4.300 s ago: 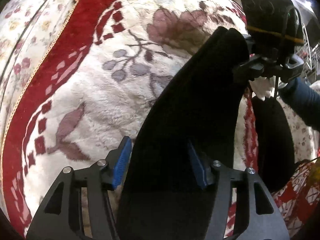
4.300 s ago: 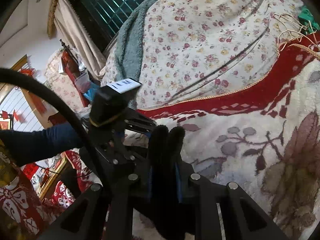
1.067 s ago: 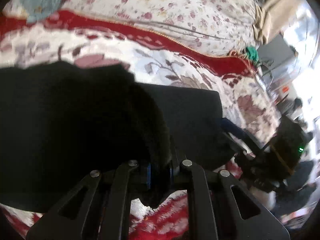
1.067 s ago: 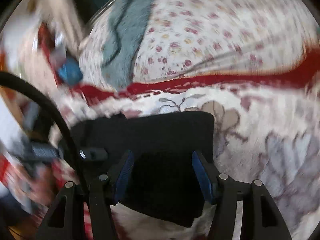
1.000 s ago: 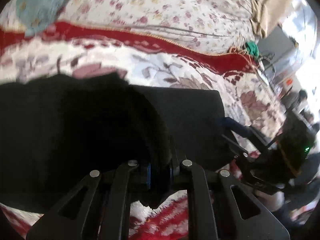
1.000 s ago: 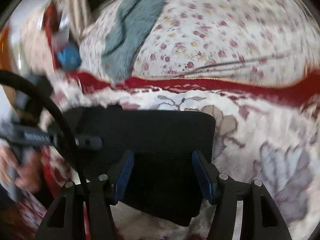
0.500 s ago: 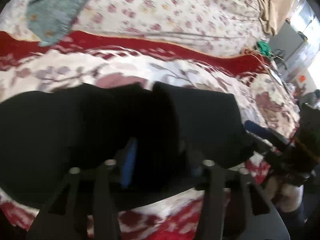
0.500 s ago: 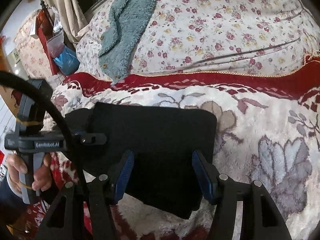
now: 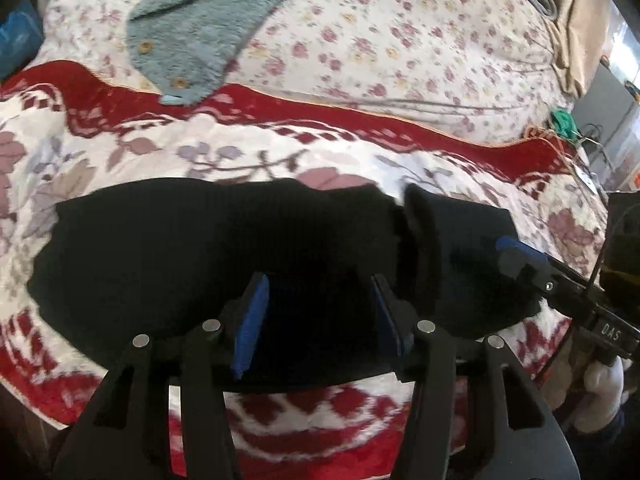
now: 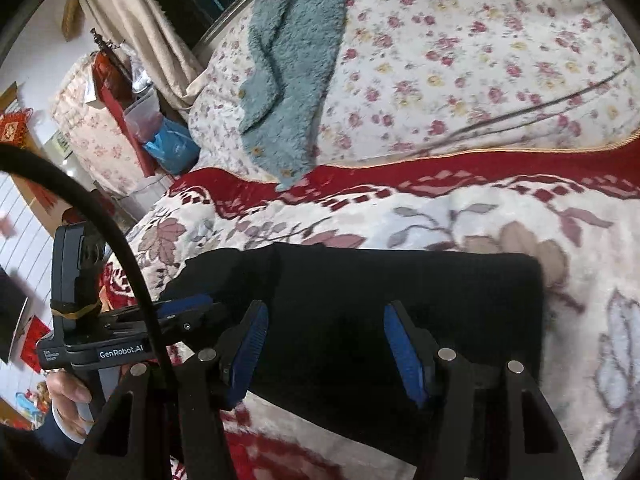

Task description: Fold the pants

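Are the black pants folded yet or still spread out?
Folded. The black pants lie as a compact doubled block on the floral blanket, a raised fold edge across them. Left gripper and right gripper are both open.

A teal fleece garment (image 10: 288,76) lies on the floral quilt (image 10: 480,64), above a red-bordered blanket (image 9: 360,128)

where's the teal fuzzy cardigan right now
The teal fuzzy cardigan lies on the floral quilt at the far side of the bed, upper left in both wrist views, its hem overlapping the blanket's red border beyond the black pants.
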The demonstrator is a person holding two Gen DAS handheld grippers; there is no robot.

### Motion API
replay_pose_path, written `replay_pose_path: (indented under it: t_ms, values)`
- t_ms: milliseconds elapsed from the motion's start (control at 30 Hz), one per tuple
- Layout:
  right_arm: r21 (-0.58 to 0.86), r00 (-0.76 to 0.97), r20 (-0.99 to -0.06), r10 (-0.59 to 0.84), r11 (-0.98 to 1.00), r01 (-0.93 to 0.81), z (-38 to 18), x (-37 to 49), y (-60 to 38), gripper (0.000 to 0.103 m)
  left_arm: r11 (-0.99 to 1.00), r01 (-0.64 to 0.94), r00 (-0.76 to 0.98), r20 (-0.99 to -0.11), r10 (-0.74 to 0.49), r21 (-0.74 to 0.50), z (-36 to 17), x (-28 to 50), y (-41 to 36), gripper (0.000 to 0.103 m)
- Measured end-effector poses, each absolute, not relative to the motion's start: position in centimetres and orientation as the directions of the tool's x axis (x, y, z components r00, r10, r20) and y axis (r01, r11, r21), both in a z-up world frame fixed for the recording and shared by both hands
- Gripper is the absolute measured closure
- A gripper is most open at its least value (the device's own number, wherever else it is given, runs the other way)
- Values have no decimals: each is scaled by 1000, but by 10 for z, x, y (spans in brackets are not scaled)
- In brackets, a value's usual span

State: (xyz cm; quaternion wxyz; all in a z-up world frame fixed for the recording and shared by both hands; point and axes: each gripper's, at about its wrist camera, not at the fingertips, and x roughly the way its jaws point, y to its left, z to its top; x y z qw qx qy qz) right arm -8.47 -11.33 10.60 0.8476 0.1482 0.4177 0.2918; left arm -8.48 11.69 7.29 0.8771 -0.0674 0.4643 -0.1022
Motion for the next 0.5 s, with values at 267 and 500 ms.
replay_pose_path:
  t_ms: [267,500]
  values:
    - [455,433,-659,615,784,-421,93,-73,-72,45,977,62,564,-801,-203,-204,74,-91,144,52]
    - [397,400,-711,578,800,-450,93,-62,-54,45,953,-33,572,-788,-230,-302,77,-104,190,52]
